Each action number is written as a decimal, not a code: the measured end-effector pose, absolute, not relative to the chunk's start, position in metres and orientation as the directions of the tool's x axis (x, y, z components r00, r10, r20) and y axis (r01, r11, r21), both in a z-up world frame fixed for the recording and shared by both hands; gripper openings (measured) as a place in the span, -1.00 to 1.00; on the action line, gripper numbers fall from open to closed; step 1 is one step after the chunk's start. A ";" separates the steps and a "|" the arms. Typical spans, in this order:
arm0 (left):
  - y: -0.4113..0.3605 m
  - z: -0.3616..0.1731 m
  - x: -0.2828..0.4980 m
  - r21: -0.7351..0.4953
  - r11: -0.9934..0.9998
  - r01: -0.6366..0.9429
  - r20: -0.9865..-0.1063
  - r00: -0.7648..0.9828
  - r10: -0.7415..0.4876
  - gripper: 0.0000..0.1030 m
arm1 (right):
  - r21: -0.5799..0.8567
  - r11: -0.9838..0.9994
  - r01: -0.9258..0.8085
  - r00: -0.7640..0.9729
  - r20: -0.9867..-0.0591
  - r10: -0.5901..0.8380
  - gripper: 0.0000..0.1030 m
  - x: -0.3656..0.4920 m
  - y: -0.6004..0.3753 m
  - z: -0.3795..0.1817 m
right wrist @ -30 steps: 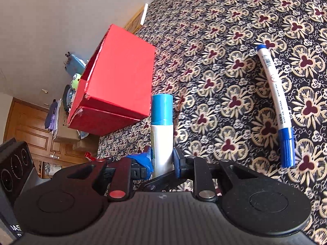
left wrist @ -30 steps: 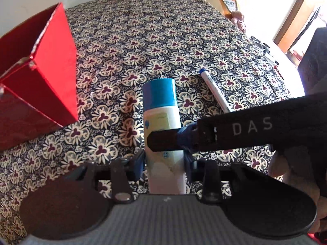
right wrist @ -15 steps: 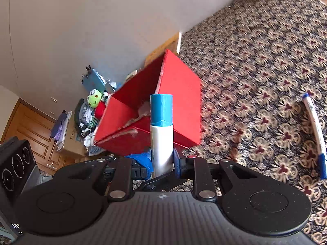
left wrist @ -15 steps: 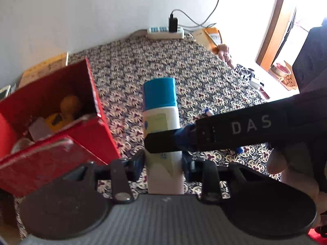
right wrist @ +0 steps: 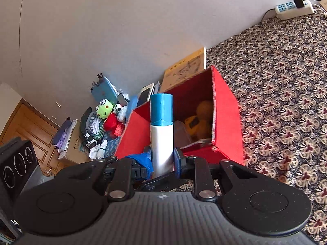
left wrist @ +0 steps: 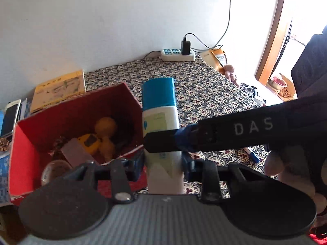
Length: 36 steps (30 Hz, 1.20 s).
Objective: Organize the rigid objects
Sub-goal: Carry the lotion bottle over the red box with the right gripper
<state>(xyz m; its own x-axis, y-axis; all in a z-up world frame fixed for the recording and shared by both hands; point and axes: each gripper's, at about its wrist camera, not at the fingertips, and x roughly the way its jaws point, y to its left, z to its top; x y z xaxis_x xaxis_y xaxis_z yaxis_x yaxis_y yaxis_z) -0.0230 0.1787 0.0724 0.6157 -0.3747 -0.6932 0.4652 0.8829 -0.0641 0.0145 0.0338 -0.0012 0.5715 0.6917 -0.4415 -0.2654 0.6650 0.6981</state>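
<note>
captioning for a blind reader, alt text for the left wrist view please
Both tongs clamp a white plastic bottle with a blue cap beside an open red cardboard box holding yellow toys, on a floral-patterned cloth.

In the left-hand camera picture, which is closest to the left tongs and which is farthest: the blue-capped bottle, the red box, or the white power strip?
1. Blue-capped bottle: clamped in the left tongs, with the right tongs gripping it crosswise.
2. Red box: just beyond, to the left, open-topped.
3. White power strip: by the far wall.
</note>
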 end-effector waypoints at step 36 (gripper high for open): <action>0.253 0.040 0.104 -0.156 0.922 0.354 -0.738 0.578 -0.347 -0.39 | 0.593 0.732 -0.337 0.486 -0.556 0.674 -0.90 0.130 0.115 -0.006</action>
